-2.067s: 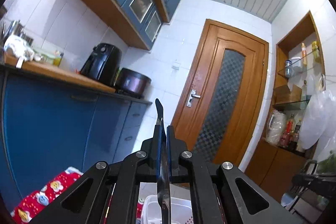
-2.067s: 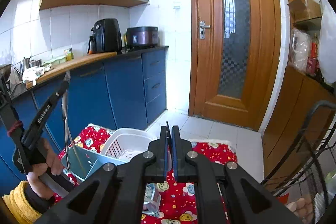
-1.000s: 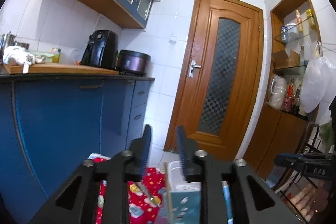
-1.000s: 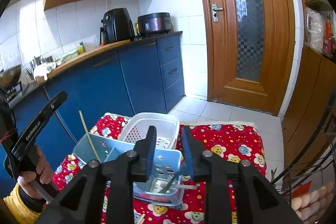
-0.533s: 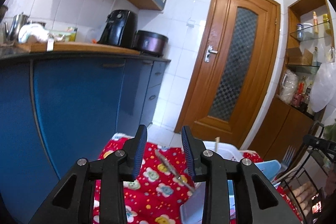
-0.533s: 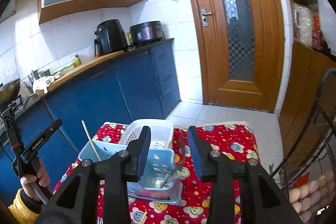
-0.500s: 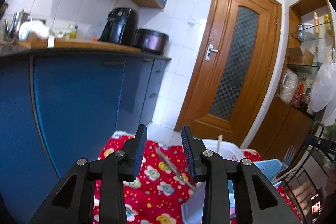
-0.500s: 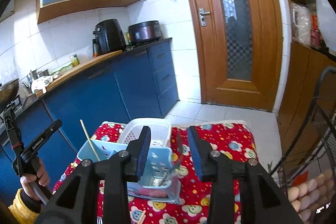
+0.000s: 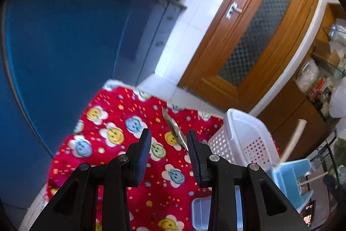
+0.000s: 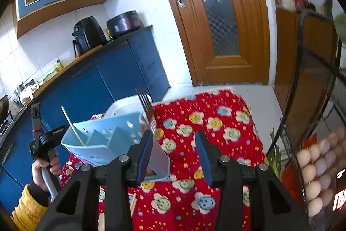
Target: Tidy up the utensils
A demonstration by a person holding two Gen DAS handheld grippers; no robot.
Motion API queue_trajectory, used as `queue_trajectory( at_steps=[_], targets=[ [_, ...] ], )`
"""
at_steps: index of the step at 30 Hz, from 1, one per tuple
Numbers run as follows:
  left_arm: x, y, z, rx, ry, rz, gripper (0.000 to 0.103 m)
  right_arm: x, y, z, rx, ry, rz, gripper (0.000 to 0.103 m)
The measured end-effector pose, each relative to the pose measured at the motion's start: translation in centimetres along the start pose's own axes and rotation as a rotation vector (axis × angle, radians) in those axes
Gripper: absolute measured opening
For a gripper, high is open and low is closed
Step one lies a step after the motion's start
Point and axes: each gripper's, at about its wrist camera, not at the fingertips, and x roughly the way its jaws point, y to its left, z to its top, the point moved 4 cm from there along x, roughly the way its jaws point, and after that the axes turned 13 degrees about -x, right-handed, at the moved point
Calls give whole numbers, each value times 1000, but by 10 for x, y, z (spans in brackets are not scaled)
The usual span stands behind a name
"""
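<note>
Blue organiser (image 10: 103, 135) partly hidden behind right gripper (image 10: 174, 144), jaws just widened, empty; left gripper (image 9: 168, 151) parted, empty, picture blurred.

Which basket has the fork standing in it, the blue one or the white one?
The blue basket. The fork stands at its edge, prongs up. The white basket sits behind it.

A fork (image 10: 147, 110) and chopstick (image 10: 72, 126) stand upright in the blue caddy (image 10: 103, 140).
</note>
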Motion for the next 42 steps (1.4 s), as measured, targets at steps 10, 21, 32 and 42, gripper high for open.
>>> queue_trajectory(
  at_steps=[10,21,32,42],
  targets=[
    [81,-3,-1,-47,181,64,35,15,-5,-30,39,29,19,45],
    [119,14,2,-245,291,25,33,28,-14,-41,61,53,17,46],
    [142,3,-4,-330,336,1,9,34,-18,-49,79,68,19,46],
    [137,13,0,-403,275,-50,2,36,-19,-55,89,76,24,46]
  ],
)
